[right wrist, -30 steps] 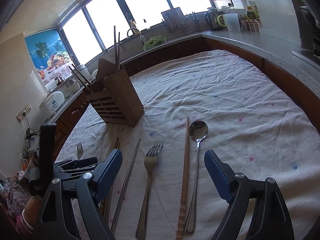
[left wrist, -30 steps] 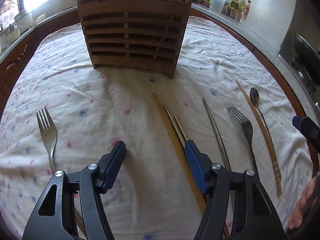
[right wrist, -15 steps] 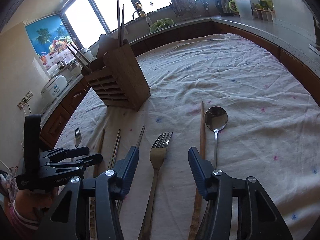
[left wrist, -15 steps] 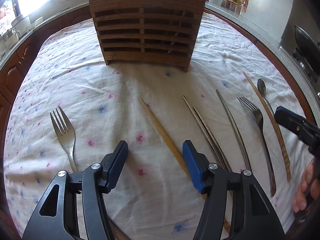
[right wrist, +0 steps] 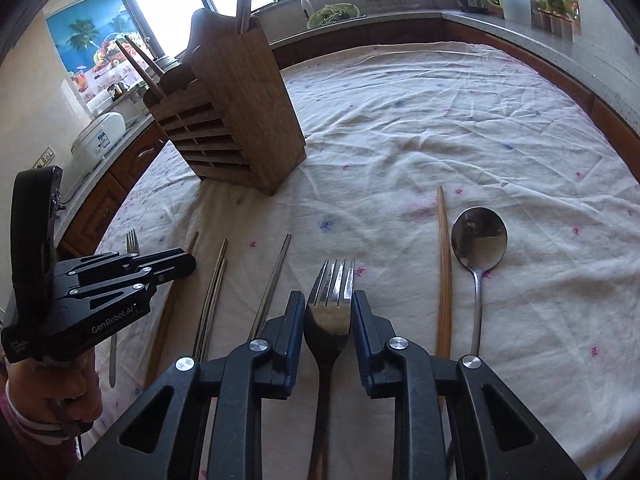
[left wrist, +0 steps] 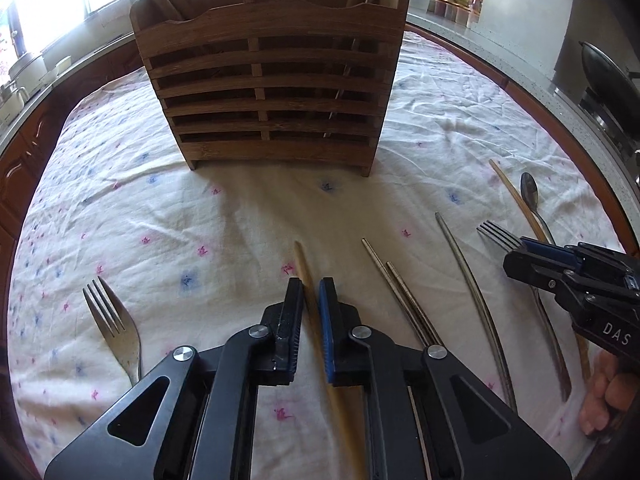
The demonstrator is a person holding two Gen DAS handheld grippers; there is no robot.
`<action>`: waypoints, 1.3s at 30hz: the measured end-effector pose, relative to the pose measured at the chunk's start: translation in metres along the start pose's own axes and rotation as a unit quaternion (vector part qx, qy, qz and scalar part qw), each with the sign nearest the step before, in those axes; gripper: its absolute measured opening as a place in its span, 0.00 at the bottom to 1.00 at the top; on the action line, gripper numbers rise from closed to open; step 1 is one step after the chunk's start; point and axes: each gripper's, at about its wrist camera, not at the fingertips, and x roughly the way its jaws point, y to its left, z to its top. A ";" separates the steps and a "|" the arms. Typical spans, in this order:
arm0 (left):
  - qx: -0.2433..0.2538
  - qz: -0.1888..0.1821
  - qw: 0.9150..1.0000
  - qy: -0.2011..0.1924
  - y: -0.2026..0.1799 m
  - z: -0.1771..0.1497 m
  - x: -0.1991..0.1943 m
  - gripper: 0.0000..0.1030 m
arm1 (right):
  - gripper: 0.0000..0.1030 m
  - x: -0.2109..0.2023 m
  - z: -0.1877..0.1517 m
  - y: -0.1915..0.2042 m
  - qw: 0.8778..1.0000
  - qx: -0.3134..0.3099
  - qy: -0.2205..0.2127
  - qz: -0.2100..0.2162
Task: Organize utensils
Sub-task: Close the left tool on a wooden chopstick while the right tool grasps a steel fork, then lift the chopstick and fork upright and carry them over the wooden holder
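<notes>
Both grippers have come down and narrowed since the earlier frame. Left gripper (left wrist: 310,292) has its fingers clamped on a wooden chopstick (left wrist: 303,264) lying on the bench cloth (left wrist: 160,220), near the rack (left wrist: 268,92). Right gripper (right wrist: 328,312) is closing; its fingers straddle the fork (right wrist: 329,312), not yet pressing it. Pickup is the step in hand. Next, I judge, each utensil must be lifted clear, carried to the far rack and tipped upright into a slot.
</notes>
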 end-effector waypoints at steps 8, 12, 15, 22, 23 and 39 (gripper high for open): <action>-0.014 -0.030 0.999 -0.037 0.001 -0.008 -0.039 0.05 | 0.22 -0.028 0.001 0.006 1.000 0.006 -0.027 0.014; -0.035 -0.052 0.996 -0.070 0.010 -0.007 -0.074 0.05 | 0.22 -0.048 0.004 0.014 0.999 -0.001 -0.049 0.018; -0.046 -0.063 0.992 -0.102 0.016 -0.007 -0.103 0.05 | 0.22 -0.066 0.008 0.022 0.997 -0.009 -0.069 0.023; -0.068 -0.081 0.980 -0.170 0.032 -0.013 -0.159 0.05 | 0.03 -0.104 0.022 0.042 0.992 -0.024 -0.115 0.039; -0.070 -0.081 0.978 -0.178 0.034 -0.015 -0.164 0.05 | 0.03 -0.108 0.023 0.045 0.991 -0.026 -0.122 0.039; -0.100 -0.070 0.964 -0.236 0.061 -0.016 -0.198 0.05 | 0.03 -0.128 0.039 0.064 0.986 -0.043 -0.149 0.055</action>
